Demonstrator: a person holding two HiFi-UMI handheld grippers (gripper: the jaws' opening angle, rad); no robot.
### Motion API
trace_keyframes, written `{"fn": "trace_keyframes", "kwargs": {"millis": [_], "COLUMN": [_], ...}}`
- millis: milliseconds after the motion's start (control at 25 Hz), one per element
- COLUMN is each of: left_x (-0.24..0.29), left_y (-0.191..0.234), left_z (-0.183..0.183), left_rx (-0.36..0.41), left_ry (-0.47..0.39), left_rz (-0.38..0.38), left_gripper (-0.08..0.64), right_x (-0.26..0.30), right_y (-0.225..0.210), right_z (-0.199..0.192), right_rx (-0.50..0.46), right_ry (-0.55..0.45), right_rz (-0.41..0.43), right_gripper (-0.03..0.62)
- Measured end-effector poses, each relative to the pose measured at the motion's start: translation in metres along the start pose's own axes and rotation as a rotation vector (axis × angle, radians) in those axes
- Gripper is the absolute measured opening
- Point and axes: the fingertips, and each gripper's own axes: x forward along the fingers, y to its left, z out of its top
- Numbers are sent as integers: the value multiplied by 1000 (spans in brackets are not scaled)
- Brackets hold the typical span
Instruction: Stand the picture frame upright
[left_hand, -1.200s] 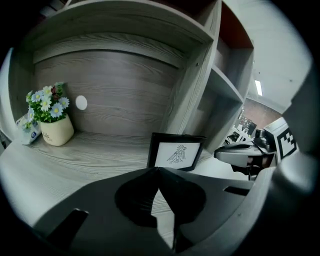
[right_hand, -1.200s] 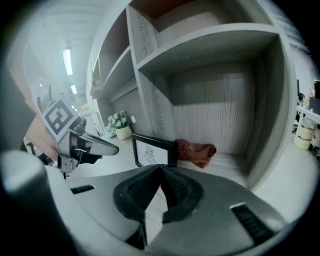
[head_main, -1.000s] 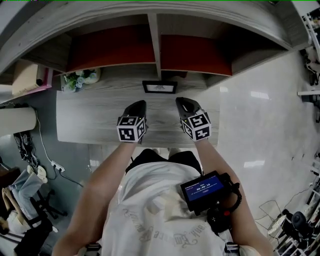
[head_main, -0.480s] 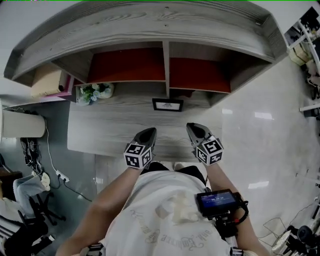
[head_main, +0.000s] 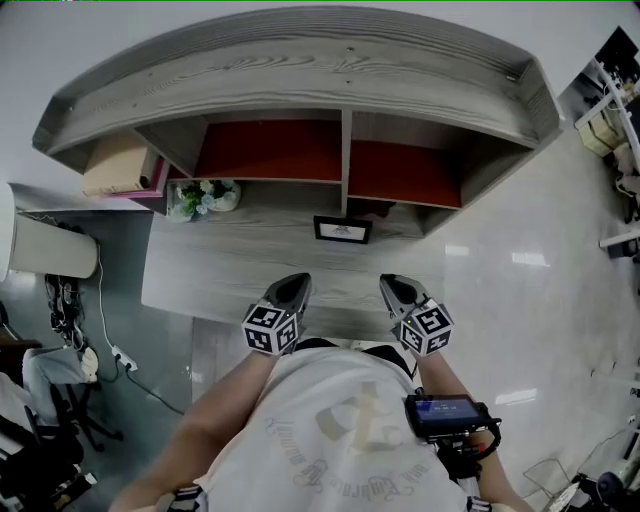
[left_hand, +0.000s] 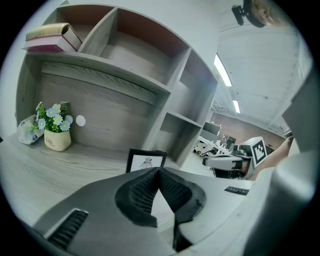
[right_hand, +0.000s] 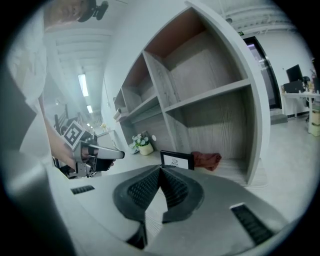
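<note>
- Both tools closed and empty: the left tongs (left_hand: 159, 172) and the right tongs (right_hand: 160, 171) are each pinched fully shut, with nothing between the ribbed pads.
- They hang on the near side of the picture frame (head_main: 342, 229), well apart from it, one toward each side. That hands-off position suggests no grip is wanted now.
- The frame stands upright with its face toward the person, so the job looks done.
- It sits on the desk (head_main: 220, 270), and the shelf divider (head_main: 346, 160) rises directly behind it. The divider may serve as a backstop.
- A flower pot (left_hand: 56, 132) stands well to the left of the frame. A red cloth (right_hand: 206, 159) lies just behind and to the right of it.
- The frame's back is hidden in every view, so it is unclear whether it rests on its own prop or leans on the divider.
- The drawing inside the frame is too small to read.
- The person's body cuts off the desk edge nearest them, on the side away from the frame.
</note>
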Motion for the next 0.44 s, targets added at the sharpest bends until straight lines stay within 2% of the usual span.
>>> {"fn": "trace_keyframes", "kwargs": {"millis": [440], "left_x": [-6], "left_y": [-4], "left_z": [4], "left_rx": [-3], "left_ry": [-3], "left_rz": [8], "left_gripper": [2], "right_x": [-8], "right_y": [-1], "right_z": [6], "right_rx": [-3], "right_ry": [8], "right_rz": [13], "right_gripper": [3]}}
